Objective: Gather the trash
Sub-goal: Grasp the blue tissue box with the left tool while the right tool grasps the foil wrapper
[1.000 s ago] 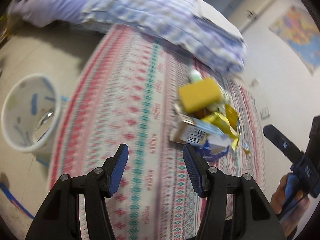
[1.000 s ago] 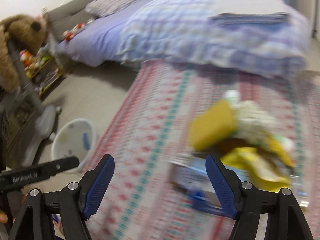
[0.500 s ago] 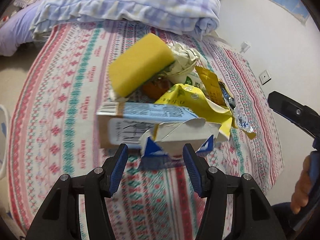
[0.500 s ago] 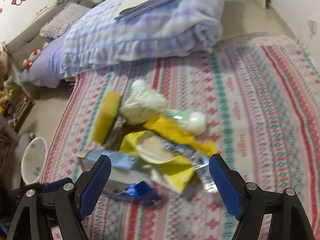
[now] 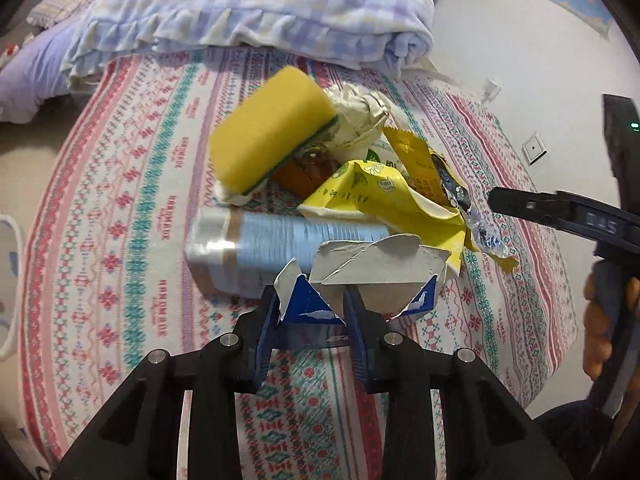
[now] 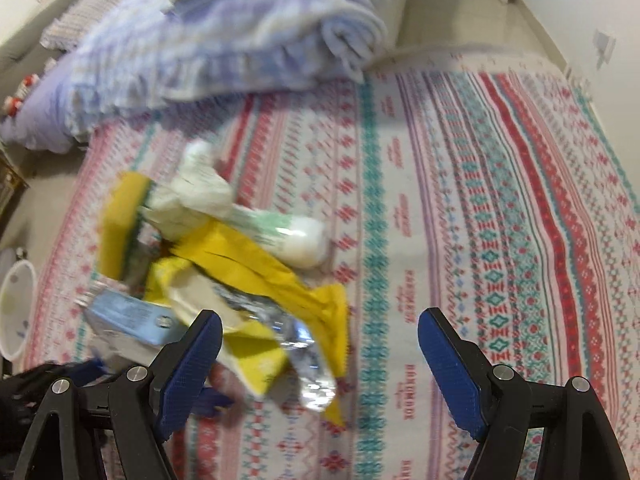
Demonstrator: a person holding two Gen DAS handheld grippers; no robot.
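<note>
A pile of trash lies on a patterned rug (image 5: 132, 216): a yellow sponge (image 5: 268, 128), crumpled paper (image 5: 360, 116), yellow wrappers (image 5: 384, 196), a pale blue box (image 5: 280, 240) and a torn blue-and-white carton (image 5: 372, 276). My left gripper (image 5: 312, 320) is closing around the carton's near corner, its blue pads on either side of the flap. My right gripper (image 6: 320, 340) is open and empty above the rug, just right of the pile's yellow wrappers (image 6: 256, 280) and foil (image 6: 308, 360). It also shows at the right of the left wrist view (image 5: 560, 212).
A folded checked blanket (image 5: 260, 20) lies on bedding beyond the rug. A white bin (image 6: 16, 320) stands on the floor to the left of the rug, and its rim shows in the left wrist view (image 5: 8, 280). A wall with sockets (image 5: 534, 148) bounds the right side.
My left gripper has moved in to the pile and narrowed its jaws onto the torn carton. My right gripper has swung right and lower beside the pile, still open.
</note>
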